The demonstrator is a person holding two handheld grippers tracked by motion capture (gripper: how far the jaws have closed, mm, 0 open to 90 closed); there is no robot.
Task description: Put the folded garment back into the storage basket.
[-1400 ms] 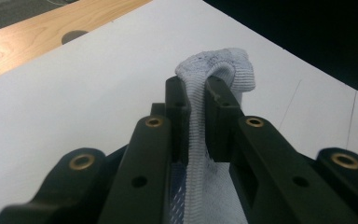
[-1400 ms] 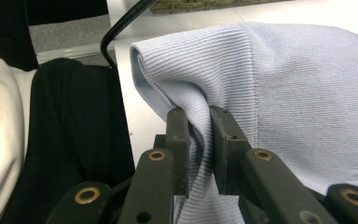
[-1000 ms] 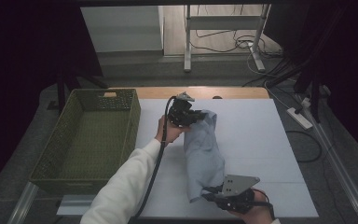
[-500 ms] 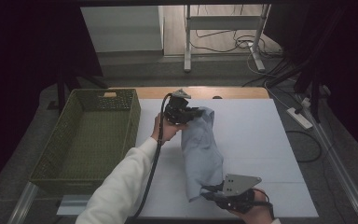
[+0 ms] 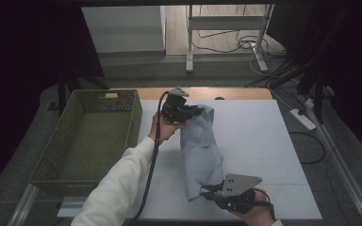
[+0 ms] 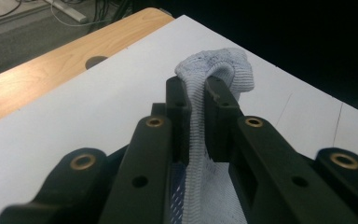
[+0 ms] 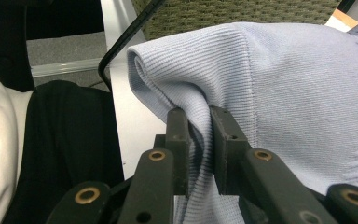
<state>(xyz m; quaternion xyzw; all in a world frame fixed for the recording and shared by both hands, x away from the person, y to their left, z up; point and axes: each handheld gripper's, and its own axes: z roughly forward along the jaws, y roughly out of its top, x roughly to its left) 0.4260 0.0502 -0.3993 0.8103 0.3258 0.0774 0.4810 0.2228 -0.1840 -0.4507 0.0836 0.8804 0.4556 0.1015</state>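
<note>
A pale blue knitted garment point(image 5: 200, 155) hangs stretched between my two grippers over the white table top point(image 5: 264, 141). My left gripper point(image 5: 188, 112) is shut on the garment's far end, and in the left gripper view the ribbed cloth point(image 6: 223, 70) bulges out past its fingertips point(image 6: 216, 86). At the table's near edge my right gripper point(image 5: 212, 192) is shut on the near end. The right gripper view has a fold of the garment point(image 7: 270, 79) pinched between the two black jaws.
A green woven basket point(image 5: 66, 141) stands left of the white table top. A wooden strip point(image 5: 235, 93) runs along the far edge. Beyond it are a metal stand point(image 5: 226, 33) and cables point(image 5: 306, 117) on the floor. A white sleeve point(image 5: 118, 188) reaches in from below.
My left gripper has lifted the garment's far end a little higher. The right gripper has kept still at the near edge.
</note>
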